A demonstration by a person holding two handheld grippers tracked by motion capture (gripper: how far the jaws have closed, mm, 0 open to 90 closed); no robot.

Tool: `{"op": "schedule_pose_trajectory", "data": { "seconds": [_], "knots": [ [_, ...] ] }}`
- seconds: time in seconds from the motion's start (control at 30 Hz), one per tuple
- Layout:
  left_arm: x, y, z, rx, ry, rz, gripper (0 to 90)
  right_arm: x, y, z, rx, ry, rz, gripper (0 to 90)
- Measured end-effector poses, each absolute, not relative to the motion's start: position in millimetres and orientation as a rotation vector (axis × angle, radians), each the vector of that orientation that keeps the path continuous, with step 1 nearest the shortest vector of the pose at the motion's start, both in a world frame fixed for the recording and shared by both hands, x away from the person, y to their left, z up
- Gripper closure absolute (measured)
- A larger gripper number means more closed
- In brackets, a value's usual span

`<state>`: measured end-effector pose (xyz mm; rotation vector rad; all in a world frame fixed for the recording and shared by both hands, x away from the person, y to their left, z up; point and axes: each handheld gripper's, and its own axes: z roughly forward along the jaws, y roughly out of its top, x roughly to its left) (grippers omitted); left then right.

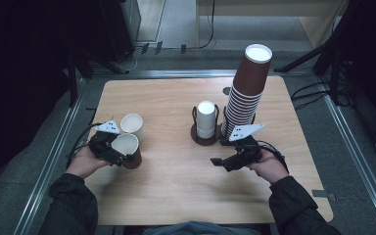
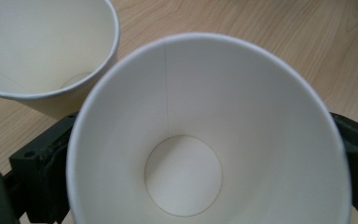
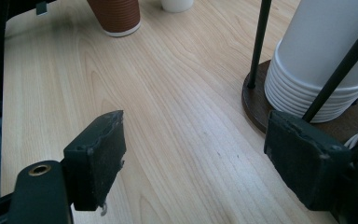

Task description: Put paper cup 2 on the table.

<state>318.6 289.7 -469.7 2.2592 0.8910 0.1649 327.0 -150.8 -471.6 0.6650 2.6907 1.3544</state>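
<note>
2 cups stand out on the desk (image 1: 176,186), left of the tall brown stack (image 1: 245,98): a white cup (image 1: 131,123) and, touching it, a brown cup (image 1: 127,149) between the left gripper's (image 1: 122,157) spread jaws, apparently released. Right gripper (image 1: 215,161) gapes empty beside the holder (image 1: 205,137); many remain stacked.

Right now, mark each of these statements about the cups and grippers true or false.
1. A brown cup stands upright between the jaws of the left gripper. True.
2. The tall brown cup stack lies on its side. False: it stands, mouths down, leaning slightly.
3. The right gripper holds a white cup. False: its jaws are open with only bare table between them.
4. White cups sit stacked upside down in a wire holder. True.
5. A second cup stands just beyond the brown one. True.
</note>
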Motion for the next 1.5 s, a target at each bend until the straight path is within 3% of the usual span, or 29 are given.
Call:
{"op": "schedule_pose_trajectory", "data": {
  "seconds": [1.0, 1.5],
  "knots": [
    [317.4, 292.9, -443.0, 2.176, 0.891, 0.202, 0.0, 326.6, -151.9, -472.8, 0.665, 2.696, 1.341, 20.6],
    [314.1, 275.6, -413.7, 2.158, 0.882, 0.239, 0.0, 324.2, -153.6, -473.6, 0.673, 2.698, 1.327, 20.6]
  ]
}}
